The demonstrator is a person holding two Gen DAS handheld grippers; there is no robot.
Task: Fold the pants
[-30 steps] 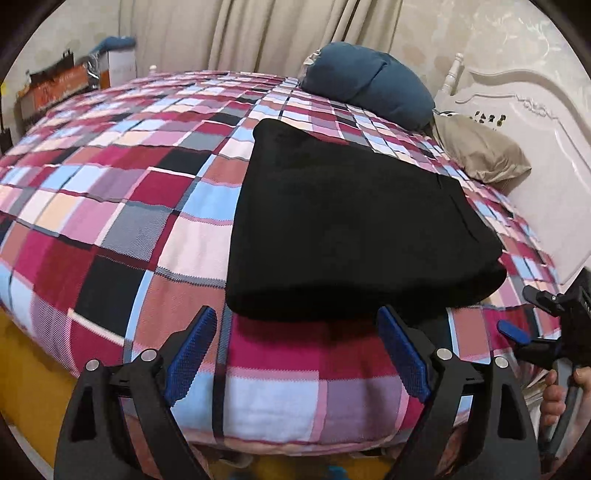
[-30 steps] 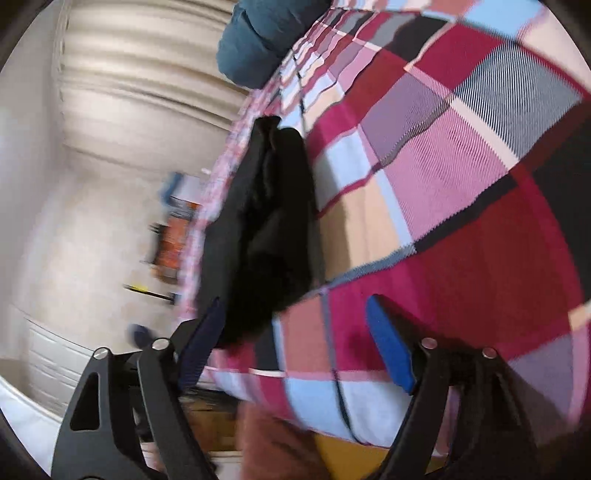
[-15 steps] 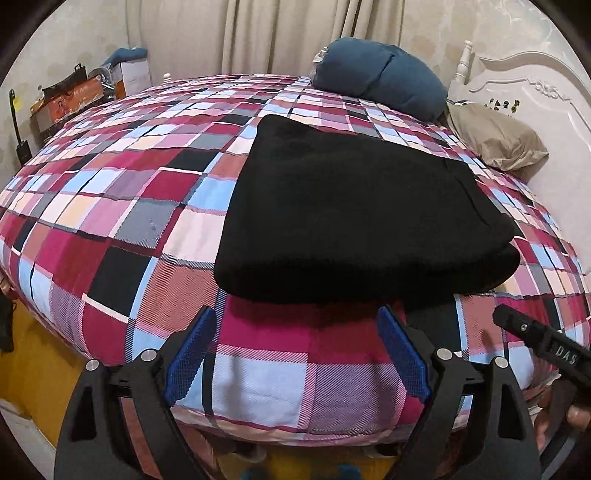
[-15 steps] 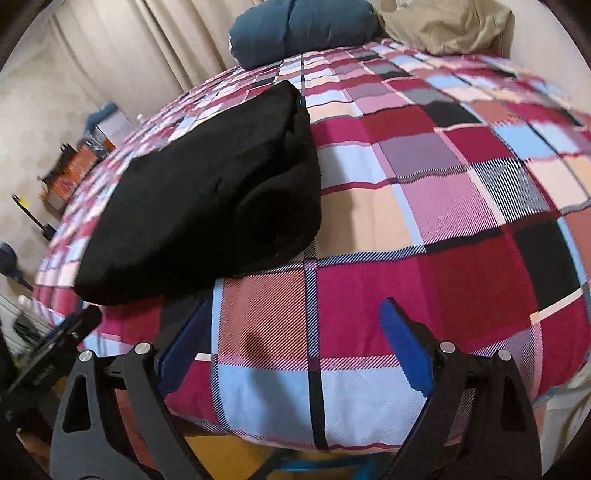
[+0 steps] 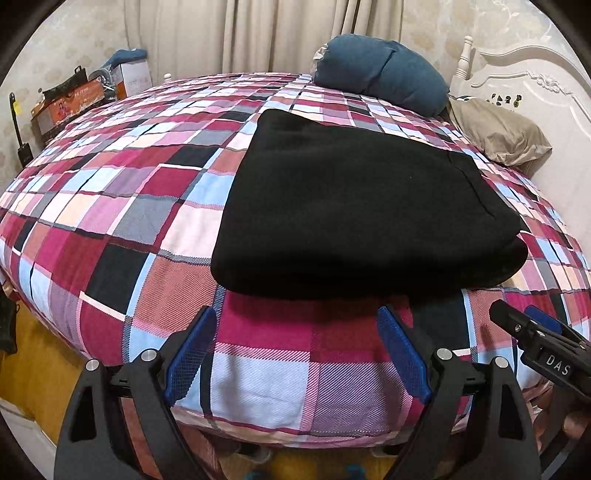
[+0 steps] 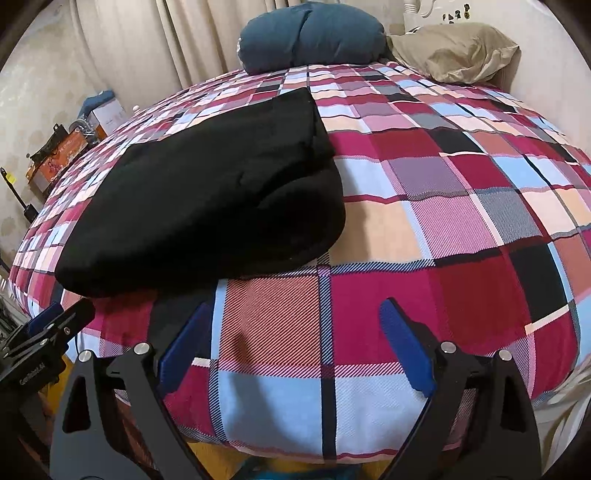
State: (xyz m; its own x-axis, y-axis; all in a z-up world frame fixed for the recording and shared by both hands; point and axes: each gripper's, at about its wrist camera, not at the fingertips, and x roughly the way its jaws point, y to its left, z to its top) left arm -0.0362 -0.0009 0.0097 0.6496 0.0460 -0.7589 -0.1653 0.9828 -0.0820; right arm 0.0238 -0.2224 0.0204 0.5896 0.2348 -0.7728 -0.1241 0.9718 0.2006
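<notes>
The black pants lie folded into a thick flat packet on the plaid bed cover, the rounded fold edge facing me. My left gripper hovers open just in front of that edge, with nothing between its blue pads. In the right wrist view the pants sit up and to the left. My right gripper is open over bare plaid cover, beside the packet's right end and holding nothing. Each gripper shows in the other's view: the right gripper and the left gripper.
A blue pillow and a beige pillow lie at the far end by the white headboard. Boxes stand against the wall at the far left. Curtains hang behind. The bed's front edge runs under both grippers.
The right gripper rolled upright and drew back from the pants' right end to the bed's front edge. The left gripper tilted only slightly. The pants stayed put.
</notes>
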